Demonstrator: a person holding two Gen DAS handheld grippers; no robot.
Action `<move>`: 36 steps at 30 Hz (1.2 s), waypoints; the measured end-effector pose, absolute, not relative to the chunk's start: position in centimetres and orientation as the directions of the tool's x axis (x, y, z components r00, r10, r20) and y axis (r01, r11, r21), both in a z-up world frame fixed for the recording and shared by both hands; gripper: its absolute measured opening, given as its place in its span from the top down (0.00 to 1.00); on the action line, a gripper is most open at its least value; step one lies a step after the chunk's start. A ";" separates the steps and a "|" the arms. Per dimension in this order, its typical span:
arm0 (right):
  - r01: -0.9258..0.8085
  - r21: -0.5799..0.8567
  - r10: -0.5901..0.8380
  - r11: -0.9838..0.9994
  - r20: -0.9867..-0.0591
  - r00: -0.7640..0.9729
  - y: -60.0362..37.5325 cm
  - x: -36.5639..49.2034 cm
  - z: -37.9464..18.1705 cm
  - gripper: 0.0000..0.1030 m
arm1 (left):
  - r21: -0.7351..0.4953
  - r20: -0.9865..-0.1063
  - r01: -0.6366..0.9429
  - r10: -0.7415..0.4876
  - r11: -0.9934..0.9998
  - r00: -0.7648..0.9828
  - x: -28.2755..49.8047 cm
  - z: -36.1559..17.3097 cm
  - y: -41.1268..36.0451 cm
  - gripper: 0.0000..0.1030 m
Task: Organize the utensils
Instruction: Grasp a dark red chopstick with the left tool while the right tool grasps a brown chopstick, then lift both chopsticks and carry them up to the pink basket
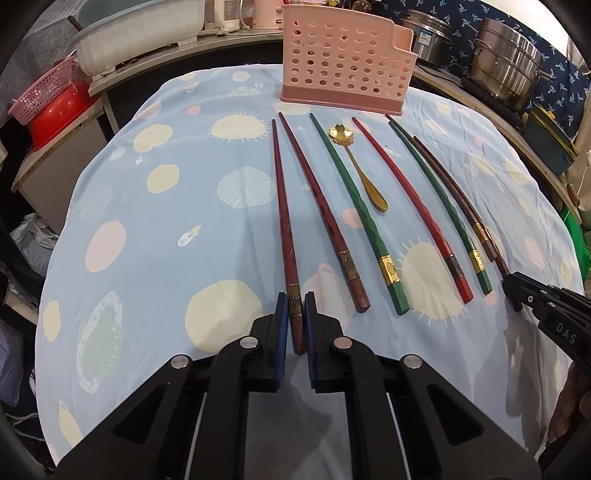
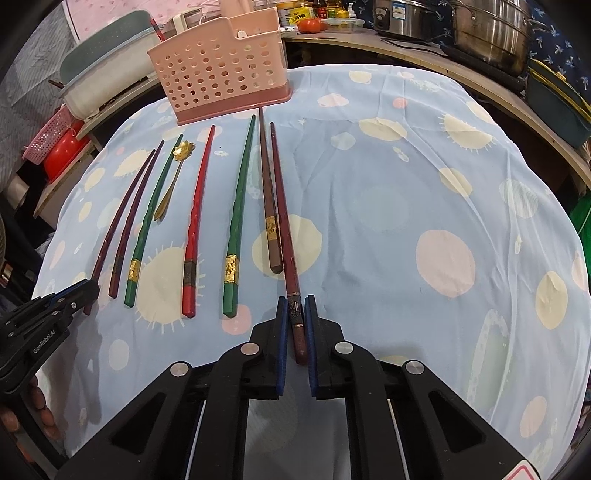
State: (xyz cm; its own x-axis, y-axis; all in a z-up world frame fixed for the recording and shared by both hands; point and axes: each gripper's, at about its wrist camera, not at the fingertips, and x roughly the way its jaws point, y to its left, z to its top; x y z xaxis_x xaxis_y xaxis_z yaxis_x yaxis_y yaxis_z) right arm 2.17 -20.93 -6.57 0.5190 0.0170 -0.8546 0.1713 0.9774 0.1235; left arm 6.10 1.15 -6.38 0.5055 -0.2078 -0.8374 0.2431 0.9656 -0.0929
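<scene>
Several chopsticks lie side by side on the blue patterned cloth (image 1: 166, 258) before a pink perforated utensil holder (image 1: 343, 59), with a gold flower spoon (image 1: 360, 166) among them. My left gripper (image 1: 296, 306) is shut on the thick end of the leftmost dark red chopstick (image 1: 282, 221). My right gripper (image 2: 296, 310) is shut on the thick end of the rightmost dark red chopstick (image 2: 284, 221). The holder also shows in the right wrist view (image 2: 221, 66), as does the spoon (image 2: 173, 177). Both held chopsticks still rest along the cloth.
Green chopsticks (image 1: 362, 221), a red one (image 1: 417, 214) and a brown one (image 2: 267, 199) lie between the grippers. Steel pots (image 1: 506, 70) stand at the back right, a white tub (image 1: 140, 33) and a red bowl in a pink basket (image 1: 55, 107) at the back left.
</scene>
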 end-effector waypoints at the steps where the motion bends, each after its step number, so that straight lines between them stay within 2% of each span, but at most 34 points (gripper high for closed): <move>1: 0.173 0.131 0.023 0.976 -0.855 0.519 -21.0 2.1 -6.5 0.92 | -0.101 -0.838 0.244 -0.215 0.965 0.501 6.1 -6.3 1.3 0.92; 17: 0.172 0.165 0.034 0.971 -0.811 0.583 -21.7 0.4 -3.0 0.93 | -0.140 -0.810 0.245 -0.253 0.960 0.529 4.8 -2.7 2.6 0.93; 36: 0.156 0.215 0.039 0.964 -0.694 0.719 -22.7 1.3 4.9 0.93 | -0.135 -0.721 0.249 -0.268 0.959 0.639 5.8 5.4 3.5 0.93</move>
